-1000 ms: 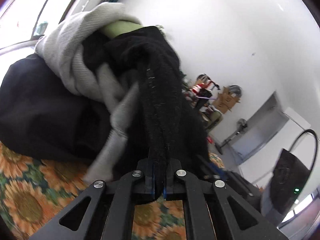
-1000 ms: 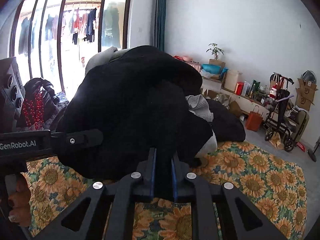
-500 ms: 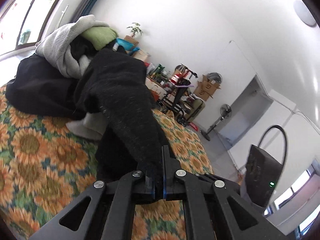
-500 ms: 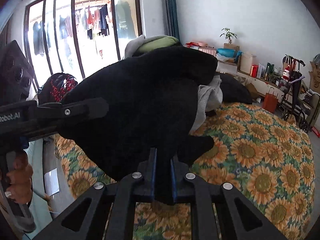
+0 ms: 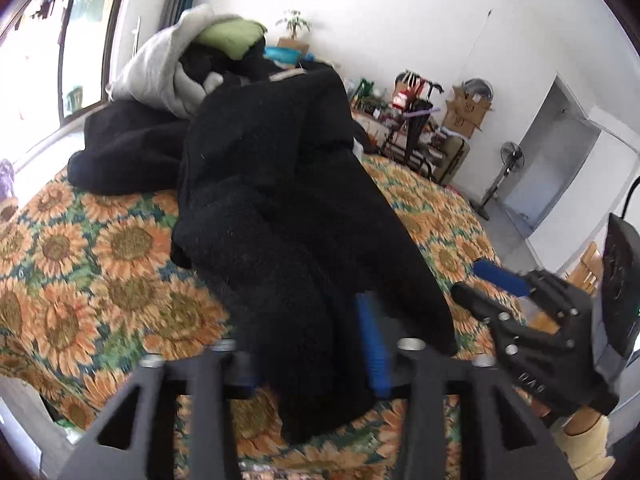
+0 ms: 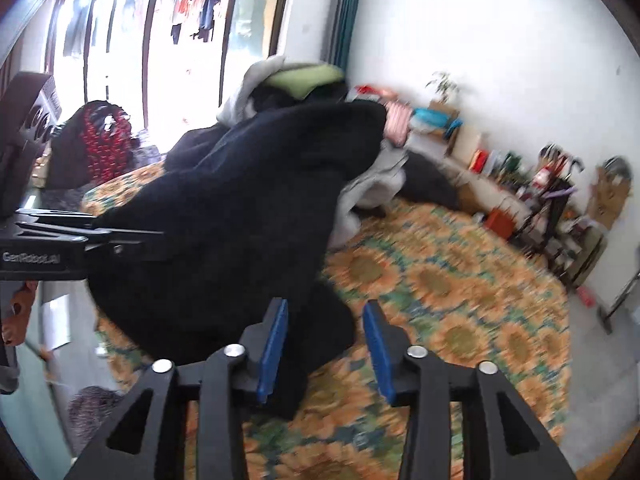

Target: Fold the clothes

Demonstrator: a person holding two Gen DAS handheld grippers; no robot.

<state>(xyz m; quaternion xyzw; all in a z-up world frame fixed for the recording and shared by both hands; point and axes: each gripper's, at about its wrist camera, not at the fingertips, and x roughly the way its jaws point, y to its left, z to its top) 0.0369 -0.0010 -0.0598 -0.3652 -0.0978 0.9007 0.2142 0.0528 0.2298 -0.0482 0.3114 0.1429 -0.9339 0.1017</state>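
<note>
Black garment [image 5: 280,208] lies between the fingers of both tools, whose jaws are opening. Half a second ago each was clamped on the cloth; now the left tool [image 5: 312,360] and right tool [image 6: 324,344] stand apart, though motion blur hides whether any pad touches it. It sprawls from lower centre toward the clothes pile [image 5: 168,68] at upper left, on the sunflower bedspread [image 5: 92,264]. It looks released for spreading.

White walls [image 6: 500,40], bright window [image 6: 192,40], teal curtain [image 6: 344,12], fan [image 5: 508,160], cluttered shelf [image 6: 500,168].
</note>
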